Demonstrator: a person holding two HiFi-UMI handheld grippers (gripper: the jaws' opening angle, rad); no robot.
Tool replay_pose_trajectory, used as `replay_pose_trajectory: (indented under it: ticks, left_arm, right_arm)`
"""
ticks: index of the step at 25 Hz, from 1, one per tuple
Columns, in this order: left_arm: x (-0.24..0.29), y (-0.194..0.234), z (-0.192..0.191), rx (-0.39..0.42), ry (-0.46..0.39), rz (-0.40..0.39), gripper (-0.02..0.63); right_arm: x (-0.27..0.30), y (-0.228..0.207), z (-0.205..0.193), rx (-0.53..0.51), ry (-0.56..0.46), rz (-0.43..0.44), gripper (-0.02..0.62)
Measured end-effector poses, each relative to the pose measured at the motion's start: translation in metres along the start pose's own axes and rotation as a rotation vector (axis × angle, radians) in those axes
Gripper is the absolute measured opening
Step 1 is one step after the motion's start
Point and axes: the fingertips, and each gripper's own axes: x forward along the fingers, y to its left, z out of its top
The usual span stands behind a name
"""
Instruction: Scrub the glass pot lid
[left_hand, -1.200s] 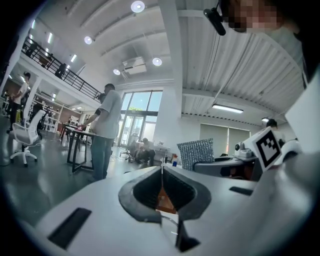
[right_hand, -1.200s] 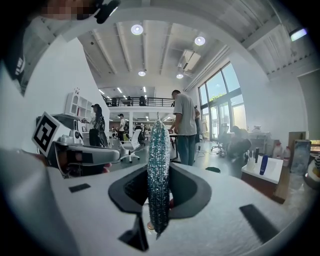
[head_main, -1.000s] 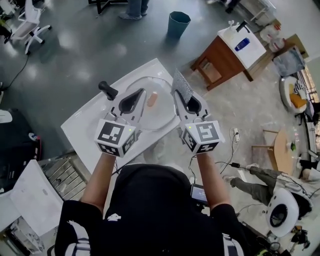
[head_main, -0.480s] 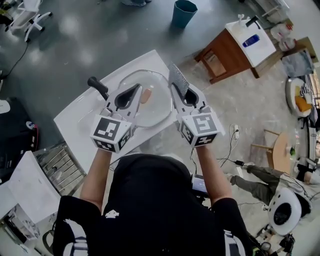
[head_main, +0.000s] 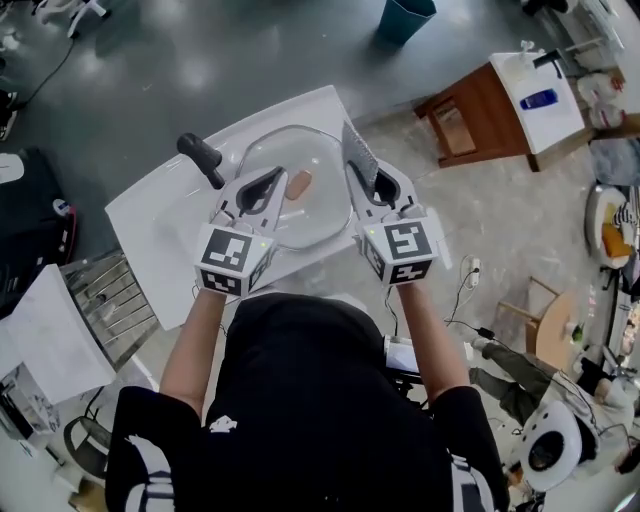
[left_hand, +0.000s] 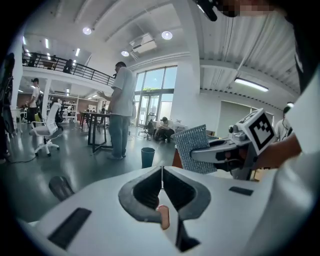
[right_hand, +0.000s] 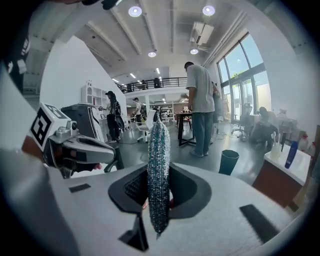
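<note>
The glass pot lid (head_main: 300, 225) lies flat on the white sink top (head_main: 160, 230), its tan knob (head_main: 298, 184) facing up. My left gripper (head_main: 279, 173) hovers over the lid's left half with its jaws shut and nothing visible between them. In the left gripper view (left_hand: 161, 172) the knob (left_hand: 163, 216) shows through the cut-out below the jaws. My right gripper (head_main: 366, 182) is over the lid's right edge, shut on a silvery mesh scouring pad (head_main: 360, 158) that stands on edge. That pad (right_hand: 159, 170) fills the jaws in the right gripper view.
A black handle (head_main: 200, 157) sticks up from the sink top, left of the lid. A metal rack (head_main: 110, 305) stands at the left. A wooden cabinet (head_main: 480, 120) with a blue bottle (head_main: 538, 98) and a teal bin (head_main: 405, 15) stand beyond. A person (left_hand: 121, 110) stands further off.
Both grippers keep their grips and their places over the lid. My head has shifted, so the sink top and the room sit differently in the view.
</note>
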Motion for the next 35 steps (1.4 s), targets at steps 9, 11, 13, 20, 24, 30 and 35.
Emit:
replay_pose_trajectory:
  ticks: [9,11,13,20,24,30,35]
  left_arm:
    - [0.025,-0.008,-0.052,0.008,0.132,-0.004,0.008]
    - [0.029,-0.010,-0.062,0.013,0.164,0.002,0.008]
    - [0.038,-0.011,-0.068,0.017,0.190,0.002,0.008]
    - [0.053,-0.016,-0.094,0.041,0.287,-0.011,0.009]
    - [0.056,-0.014,-0.109,0.073,0.330,-0.006,0.011]
    - [0.064,-0.014,-0.129,0.082,0.407,-0.040,0.108]
    - [0.074,-0.013,-0.141,0.131,0.459,-0.059,0.153]
  right_arm:
    - [0.028,-0.001,-0.032,-0.028,0.078,0.106,0.071]
    - [0.030,-0.003,-0.038,-0.024,0.092,0.122,0.071]
    - [0.033,-0.009,-0.043,-0.023,0.101,0.129,0.071]
    - [0.043,-0.018,-0.068,0.007,0.136,0.156,0.071]
    - [0.046,-0.016,-0.081,0.019,0.156,0.164,0.071]
    - [0.050,-0.013,-0.097,0.015,0.190,0.176,0.071]
    - [0.054,-0.011,-0.108,0.002,0.216,0.185,0.071]
